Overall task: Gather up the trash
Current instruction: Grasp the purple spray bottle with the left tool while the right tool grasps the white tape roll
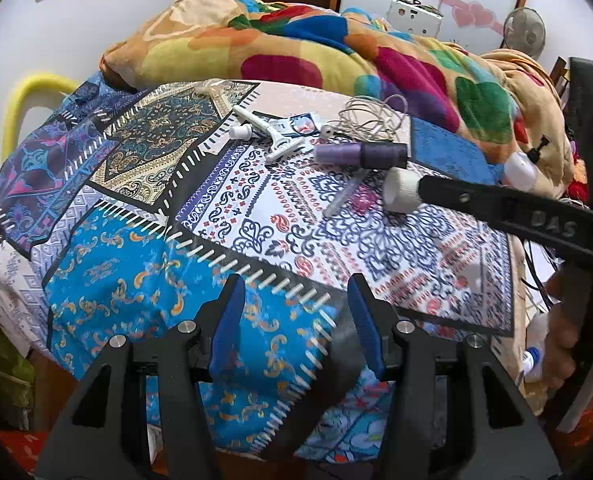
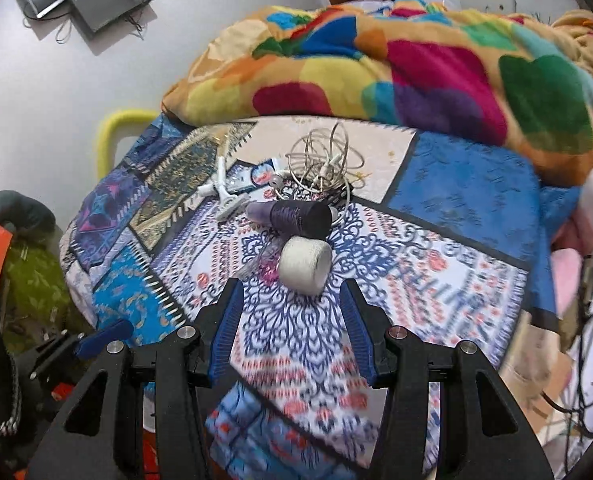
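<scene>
A white thread spool (image 2: 305, 265) lies on the patterned bedsheet (image 2: 436, 280), just ahead of my open right gripper (image 2: 290, 308); it also shows in the left wrist view (image 1: 401, 191) at the right gripper's finger (image 1: 476, 200). Behind it lie a dark purple thread cone (image 2: 296, 216) (image 1: 362, 155), a white razor (image 2: 226, 194) (image 1: 274, 136), a small packet (image 2: 258, 178) and a tangled white cable (image 2: 328, 164) (image 1: 370, 118). My left gripper (image 1: 296, 312) is open and empty over the bed's near edge.
A colourful blanket (image 1: 296, 44) is heaped at the back of the bed. A yellow frame (image 1: 28, 92) stands at the left. Cables and a bottle (image 1: 534, 356) sit at the right edge. Green cloth (image 2: 36, 280) lies on the floor at left.
</scene>
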`<move>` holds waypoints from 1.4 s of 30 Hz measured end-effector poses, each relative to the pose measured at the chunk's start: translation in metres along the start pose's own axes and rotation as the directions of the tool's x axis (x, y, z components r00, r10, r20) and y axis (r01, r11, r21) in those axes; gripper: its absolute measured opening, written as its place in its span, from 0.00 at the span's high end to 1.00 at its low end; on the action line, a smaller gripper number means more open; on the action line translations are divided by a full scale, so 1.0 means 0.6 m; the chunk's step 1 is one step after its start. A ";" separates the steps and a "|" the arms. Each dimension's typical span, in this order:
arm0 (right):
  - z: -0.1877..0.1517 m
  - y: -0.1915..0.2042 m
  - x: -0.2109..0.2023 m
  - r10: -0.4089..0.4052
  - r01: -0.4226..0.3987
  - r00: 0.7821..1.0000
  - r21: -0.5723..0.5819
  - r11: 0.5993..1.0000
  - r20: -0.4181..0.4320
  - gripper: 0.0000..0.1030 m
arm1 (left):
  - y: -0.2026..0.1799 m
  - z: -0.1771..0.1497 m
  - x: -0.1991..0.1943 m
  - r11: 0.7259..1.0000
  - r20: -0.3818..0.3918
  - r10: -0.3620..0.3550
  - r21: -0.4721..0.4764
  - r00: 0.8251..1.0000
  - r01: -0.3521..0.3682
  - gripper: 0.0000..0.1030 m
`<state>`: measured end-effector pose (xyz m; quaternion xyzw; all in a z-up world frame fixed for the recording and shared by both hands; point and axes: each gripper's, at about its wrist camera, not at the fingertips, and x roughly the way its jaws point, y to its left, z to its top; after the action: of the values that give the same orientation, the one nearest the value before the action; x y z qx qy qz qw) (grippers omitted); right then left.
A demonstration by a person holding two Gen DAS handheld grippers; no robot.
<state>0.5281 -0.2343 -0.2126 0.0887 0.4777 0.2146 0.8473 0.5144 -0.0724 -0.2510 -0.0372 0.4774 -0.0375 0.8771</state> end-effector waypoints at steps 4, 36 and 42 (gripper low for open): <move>0.002 -0.005 0.039 -0.016 0.016 1.000 0.010 1.000 -0.025 0.55 | 0.011 0.010 0.016 1.000 0.001 -0.005 -0.025 1.000 0.005 0.49; -0.019 -0.124 -0.074 -0.077 0.056 0.982 0.128 0.990 0.171 0.79 | -0.130 0.145 0.160 0.994 -0.028 0.003 -0.111 1.000 -0.006 0.48; -0.020 -0.122 -0.070 -0.077 0.057 0.984 0.122 0.991 0.163 0.79 | -0.113 0.135 0.141 0.994 0.036 -0.013 -0.109 0.999 0.017 0.55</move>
<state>0.5194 -0.3190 -0.2128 0.1394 0.4194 0.1494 0.8845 0.6260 -0.1459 -0.2709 -0.0892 0.4632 -0.0172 0.8816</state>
